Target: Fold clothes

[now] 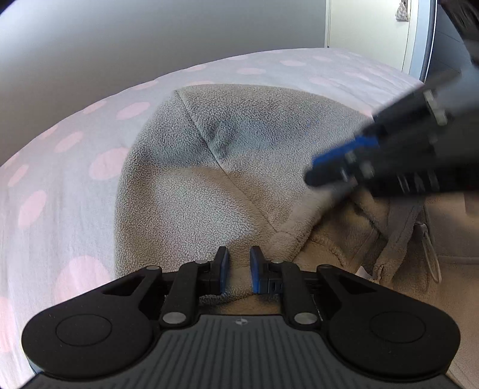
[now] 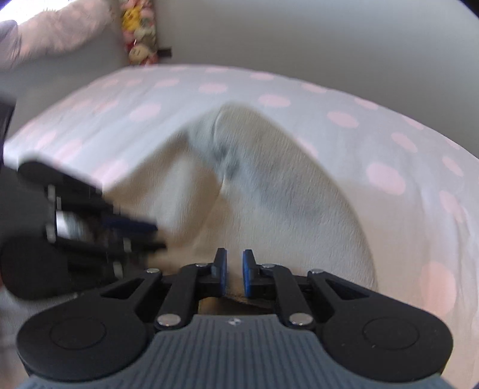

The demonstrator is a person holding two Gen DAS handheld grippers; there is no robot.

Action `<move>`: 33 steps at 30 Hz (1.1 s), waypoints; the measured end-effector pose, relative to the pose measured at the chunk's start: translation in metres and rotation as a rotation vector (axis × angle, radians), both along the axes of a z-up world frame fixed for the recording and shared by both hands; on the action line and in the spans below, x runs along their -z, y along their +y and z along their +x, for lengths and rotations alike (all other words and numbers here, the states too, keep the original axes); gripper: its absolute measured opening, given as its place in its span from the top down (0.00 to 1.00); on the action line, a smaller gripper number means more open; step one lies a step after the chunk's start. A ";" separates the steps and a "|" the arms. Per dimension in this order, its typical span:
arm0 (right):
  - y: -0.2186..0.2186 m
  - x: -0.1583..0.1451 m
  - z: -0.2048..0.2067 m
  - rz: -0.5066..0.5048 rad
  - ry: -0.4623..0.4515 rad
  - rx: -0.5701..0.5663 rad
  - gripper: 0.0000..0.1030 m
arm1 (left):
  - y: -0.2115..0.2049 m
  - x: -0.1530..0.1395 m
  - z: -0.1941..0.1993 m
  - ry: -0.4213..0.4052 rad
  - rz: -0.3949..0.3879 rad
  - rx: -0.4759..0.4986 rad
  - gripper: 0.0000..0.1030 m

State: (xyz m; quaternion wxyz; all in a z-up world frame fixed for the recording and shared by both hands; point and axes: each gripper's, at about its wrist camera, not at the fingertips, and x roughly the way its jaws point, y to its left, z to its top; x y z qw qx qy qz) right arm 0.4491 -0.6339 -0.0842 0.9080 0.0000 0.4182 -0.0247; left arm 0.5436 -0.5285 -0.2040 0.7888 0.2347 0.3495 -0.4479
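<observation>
A beige-grey fleece garment [image 1: 209, 179] lies on the bed, with a collar and zipper pull [image 1: 428, 245] at the right of the left wrist view. My left gripper [image 1: 239, 266] sits low over the fleece, its blue pads a narrow gap apart with fleece between them. My right gripper [image 2: 234, 269] also has a narrow gap, with fabric at its base. The fleece [image 2: 284, 194] looks blurred in the right wrist view. Each gripper shows in the other's view, the right one [image 1: 335, 167] and the left one [image 2: 140, 233], both blurred.
The bed sheet [image 1: 60, 155] is pale grey with pink dots and also shows in the right wrist view [image 2: 389, 143]. A grey wall stands behind the bed. A white door [image 1: 368, 24] is at the far right. Plush toys [image 2: 140, 30] hang at the wall.
</observation>
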 end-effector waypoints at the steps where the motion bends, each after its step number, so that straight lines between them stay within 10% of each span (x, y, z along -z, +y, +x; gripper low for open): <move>1: 0.000 0.005 -0.005 -0.017 -0.007 -0.018 0.90 | 0.002 -0.004 0.000 0.009 -0.026 0.004 0.87; 14: -0.007 0.010 -0.006 -0.080 0.026 -0.096 0.89 | -0.011 0.009 0.003 0.176 -0.113 -0.024 0.87; 26: -0.008 -0.044 0.070 -0.312 -0.007 -0.163 0.36 | -0.031 0.014 0.002 0.162 -0.014 -0.022 0.87; 33: -0.004 -0.057 0.110 -0.316 0.027 -0.218 0.35 | -0.030 0.021 -0.004 0.132 -0.038 -0.040 0.87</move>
